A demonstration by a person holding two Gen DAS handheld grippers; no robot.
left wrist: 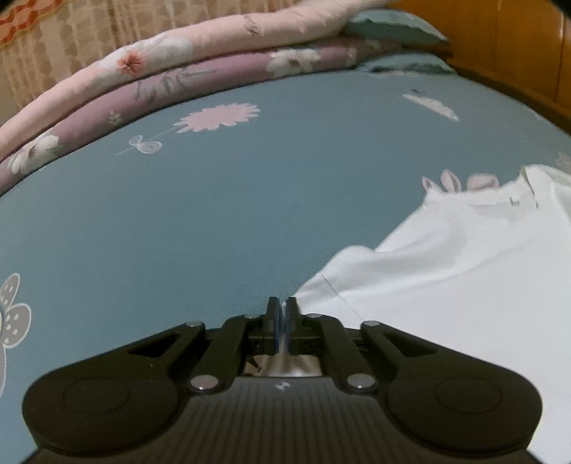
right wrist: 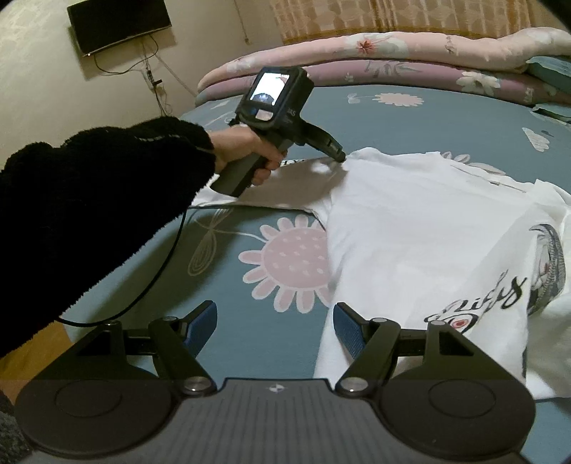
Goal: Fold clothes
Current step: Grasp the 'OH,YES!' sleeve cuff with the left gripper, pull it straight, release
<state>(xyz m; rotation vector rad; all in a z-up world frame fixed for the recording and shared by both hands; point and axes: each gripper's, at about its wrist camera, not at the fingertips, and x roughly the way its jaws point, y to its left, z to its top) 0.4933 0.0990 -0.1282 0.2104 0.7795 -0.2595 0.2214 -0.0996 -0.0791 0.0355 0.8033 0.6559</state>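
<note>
A white T-shirt (right wrist: pixel 410 232) lies on a blue flowered bed sheet (right wrist: pixel 228 292), its black script print (right wrist: pixel 499 285) showing at the right. A hand in a black fuzzy sleeve (right wrist: pixel 89 200) holds my left gripper (right wrist: pixel 339 156), whose tip pinches the shirt's far left edge by the sleeve. In the left wrist view the left gripper (left wrist: pixel 282 307) is shut, with a thin strip of the white T-shirt (left wrist: pixel 446 267) between its blue pads. My right gripper (right wrist: pixel 274 321) stands open over the sheet; its right finger is over the shirt's near left edge and nothing is held.
Folded pink and purple quilts (right wrist: pixel 357 60) lie along the bed's far side, with teal pillows (left wrist: pixel 392 25) and a wooden headboard (left wrist: pixel 517 53) beyond. A dark screen (right wrist: pixel 117 21) hangs on the wall. A black cable (right wrist: pixel 160 271) trails from the left gripper over the sheet.
</note>
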